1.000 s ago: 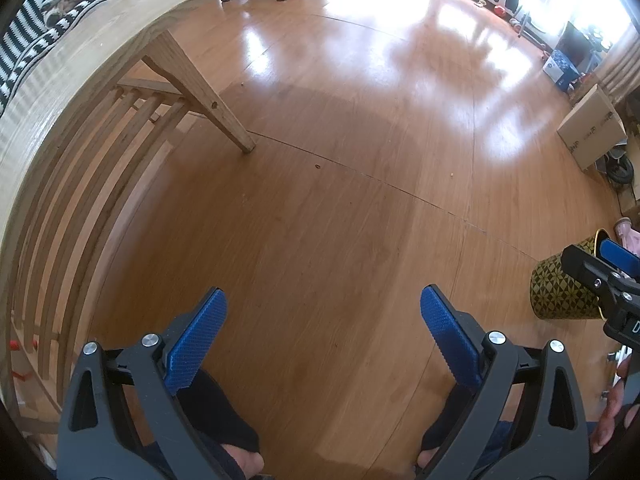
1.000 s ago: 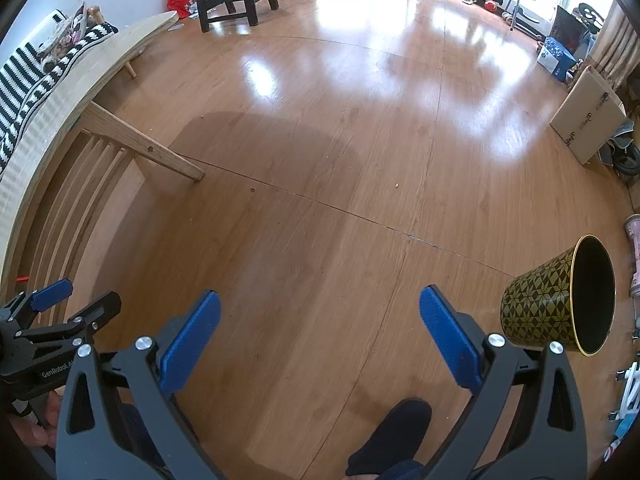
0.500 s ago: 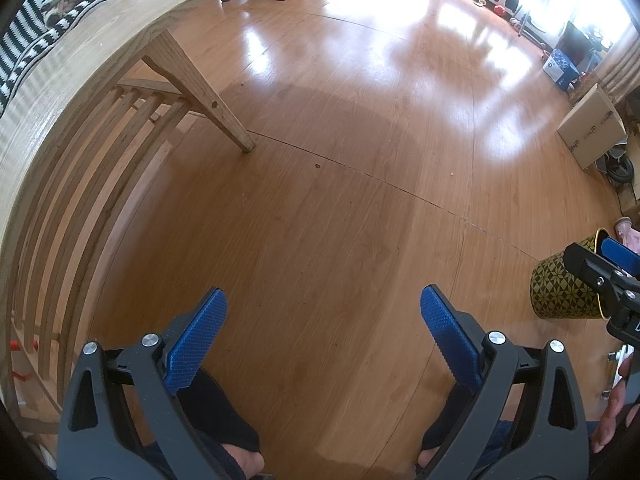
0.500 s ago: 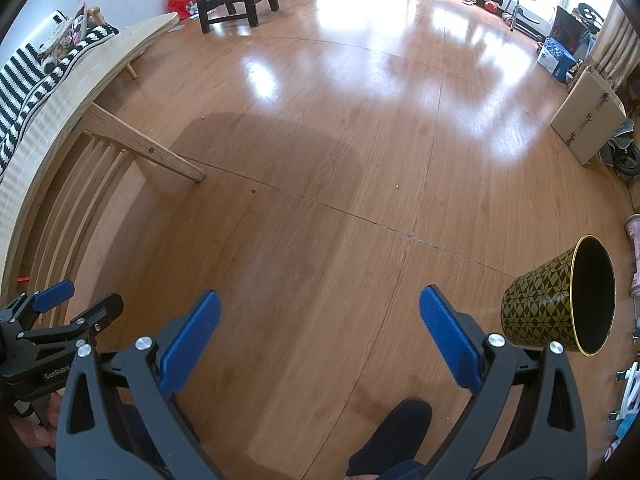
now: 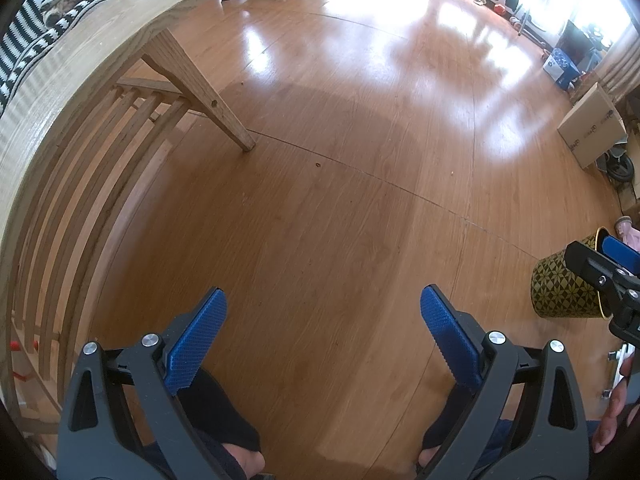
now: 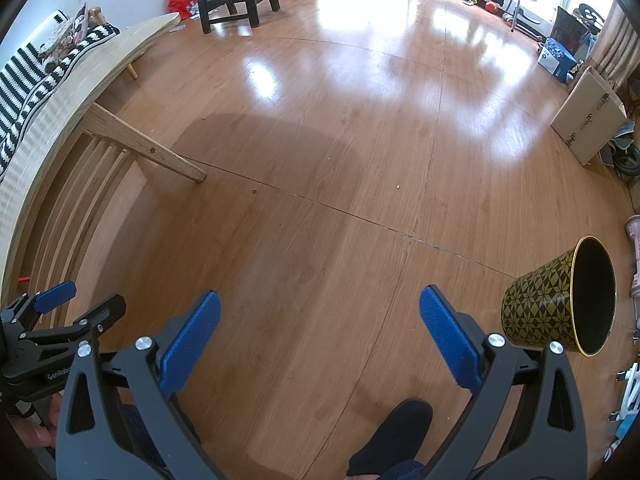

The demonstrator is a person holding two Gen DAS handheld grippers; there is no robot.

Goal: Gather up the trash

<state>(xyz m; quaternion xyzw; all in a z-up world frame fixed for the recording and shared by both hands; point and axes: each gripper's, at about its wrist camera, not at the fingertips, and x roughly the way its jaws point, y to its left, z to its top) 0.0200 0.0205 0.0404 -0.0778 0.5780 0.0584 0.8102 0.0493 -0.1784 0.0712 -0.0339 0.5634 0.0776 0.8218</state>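
Observation:
A black-and-gold patterned waste bin [image 6: 560,304] stands on the wooden floor at the right, its dark mouth tilted toward me; it also shows at the right edge as the bin [image 5: 564,292]. My right gripper [image 6: 320,328] hangs open over bare floor left of the bin, nothing between its blue pads. My left gripper [image 5: 324,328] is open too, empty, above the floor. Tiny specks lie on the boards: a small dark crumb [image 5: 318,165] and a pale crumb [image 6: 398,187]. The left gripper [image 6: 60,312] appears from the side at the lower left of the right wrist view.
A wooden slatted bench [image 5: 80,92] with a striped cushion [image 6: 36,80] curves along the left. A cardboard box [image 6: 588,120] sits at the far right, a black stool [image 6: 236,0] at the back. A person's dark-socked feet [image 5: 224,420] stand below the grippers.

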